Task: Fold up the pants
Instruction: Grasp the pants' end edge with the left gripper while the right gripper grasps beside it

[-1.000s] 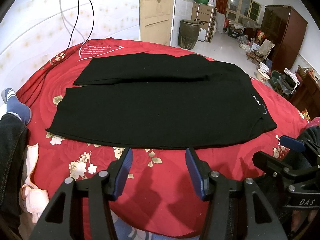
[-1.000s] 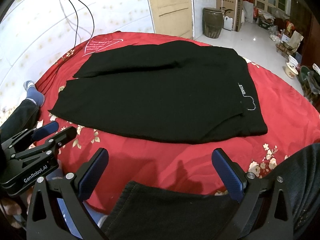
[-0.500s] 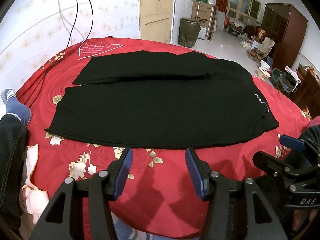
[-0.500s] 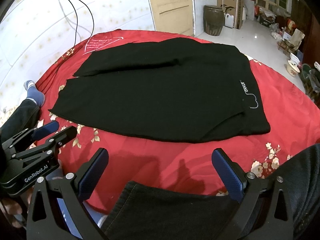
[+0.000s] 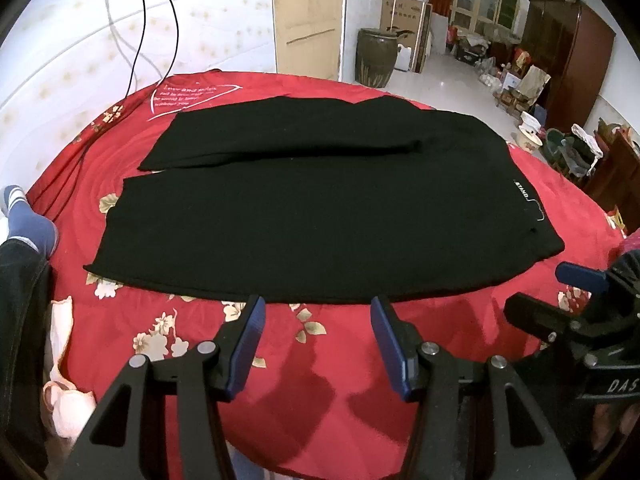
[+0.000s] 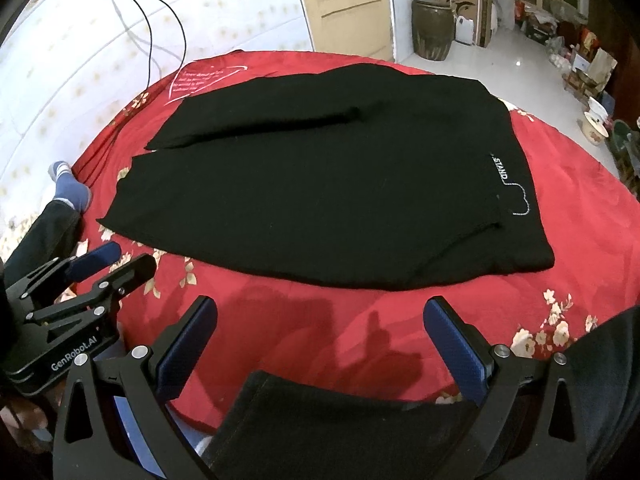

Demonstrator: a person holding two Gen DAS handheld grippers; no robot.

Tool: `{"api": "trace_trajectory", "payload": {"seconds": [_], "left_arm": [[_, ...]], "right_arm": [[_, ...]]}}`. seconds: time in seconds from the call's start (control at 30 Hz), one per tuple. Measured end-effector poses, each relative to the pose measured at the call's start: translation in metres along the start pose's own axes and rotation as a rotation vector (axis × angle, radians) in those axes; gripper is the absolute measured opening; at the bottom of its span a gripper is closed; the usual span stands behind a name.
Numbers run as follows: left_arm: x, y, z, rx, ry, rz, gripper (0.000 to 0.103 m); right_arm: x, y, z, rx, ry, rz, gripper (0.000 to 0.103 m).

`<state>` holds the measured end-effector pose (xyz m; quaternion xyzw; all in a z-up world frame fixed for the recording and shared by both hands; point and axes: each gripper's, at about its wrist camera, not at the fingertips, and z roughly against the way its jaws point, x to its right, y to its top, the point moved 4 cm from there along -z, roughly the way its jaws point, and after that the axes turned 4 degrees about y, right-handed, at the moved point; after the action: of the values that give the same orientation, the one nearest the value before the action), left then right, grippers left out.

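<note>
Black pants [image 5: 320,208] spread flat on red bedspread [image 5: 328,344]; nearside of pants, left tongs [image 5: 316,312] and right tongs [image 6: 320,316] both released, empty.

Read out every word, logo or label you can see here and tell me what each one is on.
"STAND": white print on the black pants, near the waist.
"GenRobot.AI": on the black left gripper body.
"DAS", cut off: on the black right gripper body.
White heart-framed script on the red floral bedspread: too blurred to read.
Cardboard box print: unreadable.
</note>
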<state>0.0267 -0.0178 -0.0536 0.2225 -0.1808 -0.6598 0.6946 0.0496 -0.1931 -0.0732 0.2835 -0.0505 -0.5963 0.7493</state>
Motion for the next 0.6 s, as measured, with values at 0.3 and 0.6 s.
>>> {"api": "trace_trajectory", "payload": {"seconds": [0.3, 0.6], "left_arm": [[-0.002, 0.016, -0.02, -0.027, 0.016, -0.003, 0.058], [-0.013, 0.08, -0.062, -0.019, 0.029, 0.005, 0.058]], "right_arm": [[0.007, 0.026, -0.016, -0.033, 0.062, -0.001, 0.103], [0.036, 0.099, -0.045, -0.024, 0.091, 0.031, 0.103]]}}
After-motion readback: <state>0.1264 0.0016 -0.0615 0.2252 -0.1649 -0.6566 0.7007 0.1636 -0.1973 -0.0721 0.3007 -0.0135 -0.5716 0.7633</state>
